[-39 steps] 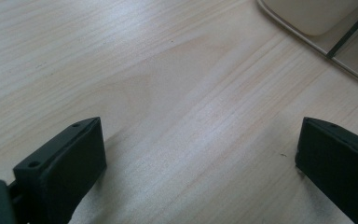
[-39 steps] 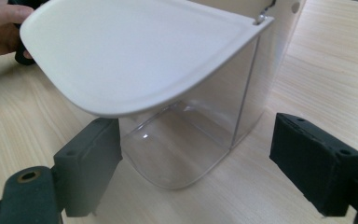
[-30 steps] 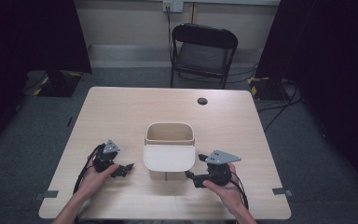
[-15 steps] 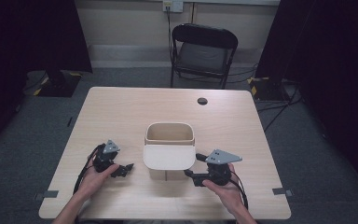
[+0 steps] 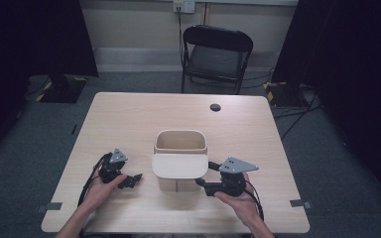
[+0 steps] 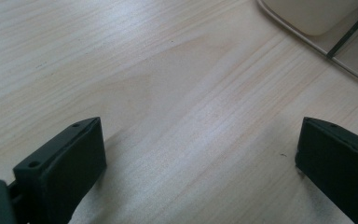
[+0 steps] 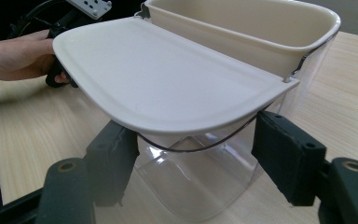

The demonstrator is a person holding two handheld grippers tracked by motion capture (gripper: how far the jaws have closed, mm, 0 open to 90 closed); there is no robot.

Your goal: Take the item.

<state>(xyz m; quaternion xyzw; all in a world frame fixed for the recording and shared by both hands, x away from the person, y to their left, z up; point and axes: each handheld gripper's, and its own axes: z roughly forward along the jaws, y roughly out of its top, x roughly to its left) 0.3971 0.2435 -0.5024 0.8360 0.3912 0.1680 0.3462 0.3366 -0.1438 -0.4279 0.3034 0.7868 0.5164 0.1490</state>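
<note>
Right gripper view is the useful one: the right gripper (image 7: 193, 179) has its black jaws either side of the clear lower part of the bin (image 7: 200, 186), under the cream lid (image 7: 168, 88) that's swung open toward the camera. They've just been closing, with the clear body between them, but there's a gap on both sides, so no grip yet, about half open. My take: square the pads on the clear wall below the lid's lip before squeezing, and go gently, since thin plastic probably flexes or slides.

From the high view, the bin (image 5: 180, 148) sits just below table centre, right gripper (image 5: 204, 178) at its 4 o'clock, left gripper (image 5: 135, 179) at 8 o'clock, parked on bare table, wide open, holding nothing.

Cream tub on top looks empty; nothing obvious in the clear part either.
</note>
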